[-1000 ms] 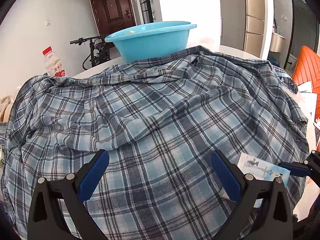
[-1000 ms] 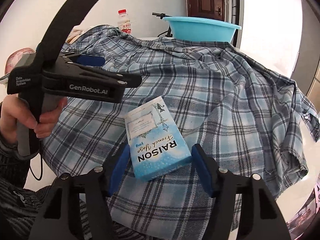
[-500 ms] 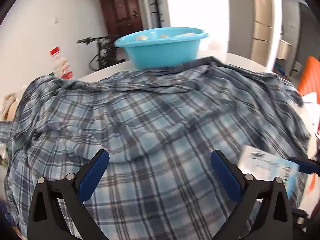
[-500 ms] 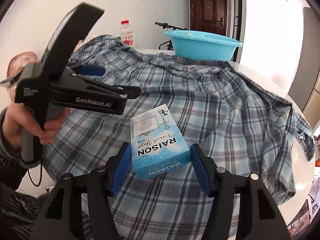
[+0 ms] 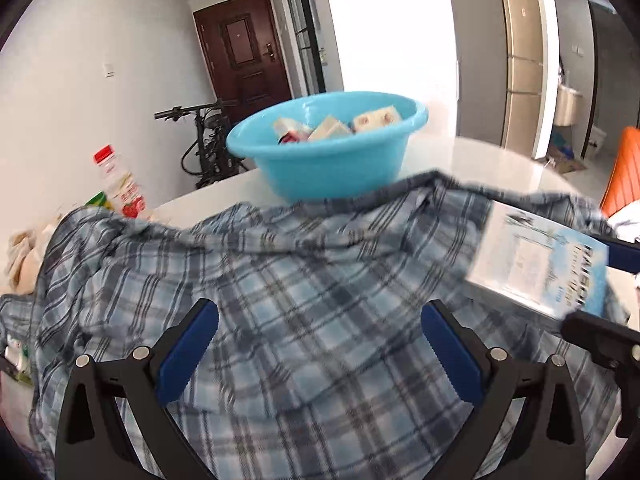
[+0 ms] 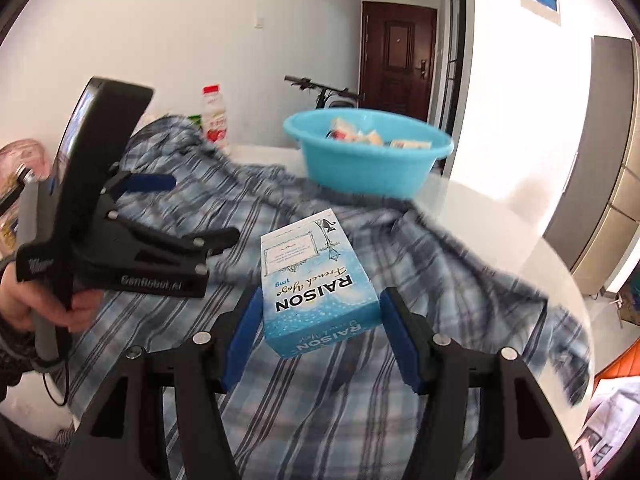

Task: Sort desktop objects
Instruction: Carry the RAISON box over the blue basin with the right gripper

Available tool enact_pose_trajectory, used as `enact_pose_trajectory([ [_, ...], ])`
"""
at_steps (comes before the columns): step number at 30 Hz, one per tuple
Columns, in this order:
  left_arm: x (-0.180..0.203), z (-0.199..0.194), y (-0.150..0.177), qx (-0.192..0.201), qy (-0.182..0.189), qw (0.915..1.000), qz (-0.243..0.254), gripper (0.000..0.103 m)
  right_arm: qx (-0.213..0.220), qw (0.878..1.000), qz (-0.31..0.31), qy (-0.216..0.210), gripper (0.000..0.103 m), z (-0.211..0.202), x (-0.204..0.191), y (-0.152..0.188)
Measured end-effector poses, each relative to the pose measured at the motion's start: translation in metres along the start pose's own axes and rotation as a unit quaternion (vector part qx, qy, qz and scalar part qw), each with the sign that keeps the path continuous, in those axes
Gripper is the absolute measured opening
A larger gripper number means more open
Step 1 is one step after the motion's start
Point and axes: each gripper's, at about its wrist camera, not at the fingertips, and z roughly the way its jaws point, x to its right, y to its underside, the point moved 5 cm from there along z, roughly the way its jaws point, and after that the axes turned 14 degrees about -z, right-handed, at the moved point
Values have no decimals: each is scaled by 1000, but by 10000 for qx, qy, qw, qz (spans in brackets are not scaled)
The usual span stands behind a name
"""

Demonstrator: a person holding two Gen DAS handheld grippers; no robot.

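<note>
My right gripper (image 6: 320, 320) is shut on a light blue RAISON box (image 6: 316, 276) and holds it in the air above a blue plaid shirt (image 6: 360, 248) spread over the table. The box also shows at the right of the left wrist view (image 5: 536, 260). A turquoise basin (image 6: 368, 160) with several small packets in it stands at the far side of the table; it also shows in the left wrist view (image 5: 328, 152). My left gripper (image 5: 320, 340) is open and empty, raised above the shirt (image 5: 280, 280).
A drink bottle with a red cap (image 5: 120, 184) stands at the table's back left, also in the right wrist view (image 6: 214, 116). The white round table (image 6: 512, 232) shows bare at the right. A bicycle (image 5: 204, 140) and a brown door lie beyond.
Both grippers have risen and moved toward the basin. The box is lifted off the shirt, and the packets inside the basin have come into view.
</note>
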Motion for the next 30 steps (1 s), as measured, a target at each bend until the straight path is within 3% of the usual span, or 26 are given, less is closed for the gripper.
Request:
enact_pose_trajectory([
  [6, 19, 21, -35, -48, 221, 9997, 108, 103, 31, 9997, -223, 117, 59, 18, 31, -56],
  [13, 18, 42, -76, 106, 188, 9997, 74, 103, 136, 9993, -174, 305, 59, 42, 66, -109],
  [20, 12, 62, -111, 165, 211, 9996, -104, 103, 155, 9996, 103, 226, 59, 83, 93, -142],
  [30, 30, 115, -160, -44, 294, 9994, 167, 103, -75, 9970, 756, -147, 59, 148, 137, -164],
])
